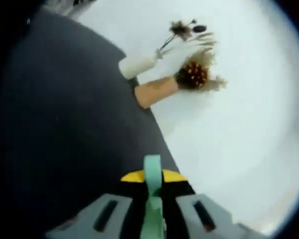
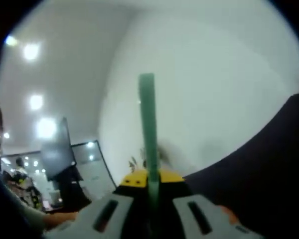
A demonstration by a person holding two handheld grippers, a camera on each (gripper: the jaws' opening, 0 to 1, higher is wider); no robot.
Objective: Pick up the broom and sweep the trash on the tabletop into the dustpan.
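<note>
Here, the left gripper [image 1: 152,211] has its jaws clenched on a short mint-green handle [image 1: 152,174] that rises straight up between them, its free end pointing away from the camera toward the white tabletop [image 1: 239,124]. Which tool this handle belongs to cannot be told. To its left a broad dark surface [image 1: 65,124] covers much of the left gripper view. Farther off on the tabletop lies the trash: a spiky brown seed head [image 1: 193,75], pale dry sprigs [image 1: 202,42], a tan tube [image 1: 157,92] and a white tube [image 1: 138,64], clustered and touching.

In the right gripper view, the right gripper [image 2: 150,209] grasps a long green handle [image 2: 148,129] between shut jaws. Its long axis runs straight up from the jaws, tip pointing away against a pale blurred background. A dark mass [image 2: 269,169] fills the lower right, and ceiling lights [image 2: 32,50] glow at far left.
</note>
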